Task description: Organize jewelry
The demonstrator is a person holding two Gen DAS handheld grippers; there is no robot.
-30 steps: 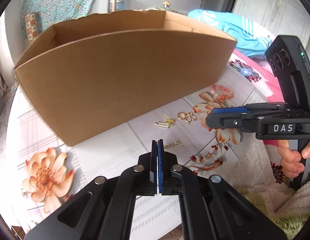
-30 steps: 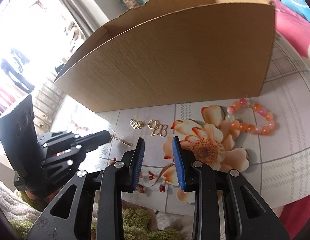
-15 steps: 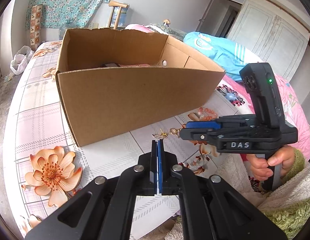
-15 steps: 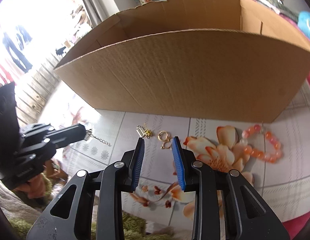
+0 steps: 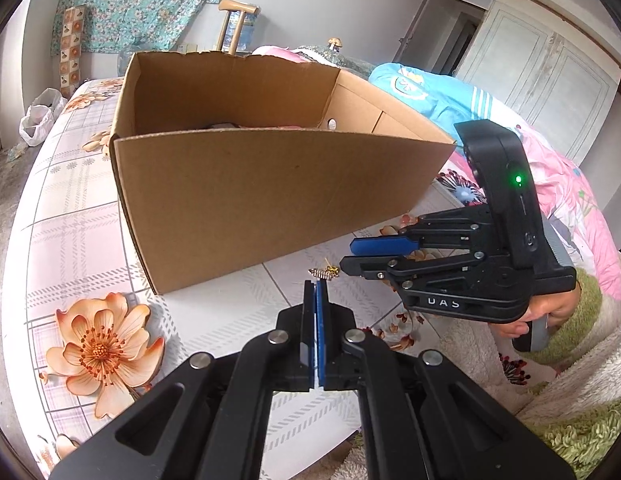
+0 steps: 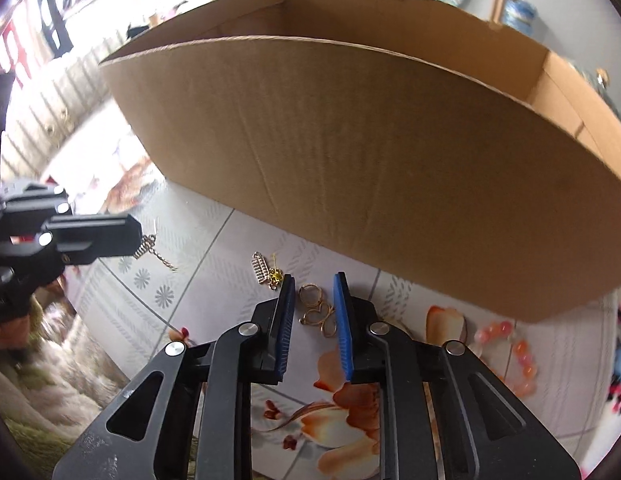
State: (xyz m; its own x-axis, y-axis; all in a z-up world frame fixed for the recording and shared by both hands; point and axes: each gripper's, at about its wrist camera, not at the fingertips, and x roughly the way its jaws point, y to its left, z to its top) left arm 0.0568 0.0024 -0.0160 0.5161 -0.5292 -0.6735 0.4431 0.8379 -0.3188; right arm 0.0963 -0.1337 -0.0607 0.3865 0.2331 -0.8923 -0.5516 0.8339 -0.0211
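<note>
Floral bedsheet [image 5: 90, 208] — open cardboard box [image 5: 270, 196], contents unclear; left hand-held gripper [image 6: 138, 236] clamps chain [image 6: 160, 256]; right hand-held gripper [image 6: 312, 296] closing around gold rings [image 6: 316, 308].

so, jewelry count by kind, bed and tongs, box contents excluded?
Gold ring cluster, between the closing right tongs: 1
Gold comb-like charm: 1
Chain piece, in the shut left tongs: 1
Orange bead bracelet: 1
Total: 4

rings [image 6: 316, 310] before box [image 6: 390, 184], bracelet [image 6: 514, 348] right
</note>
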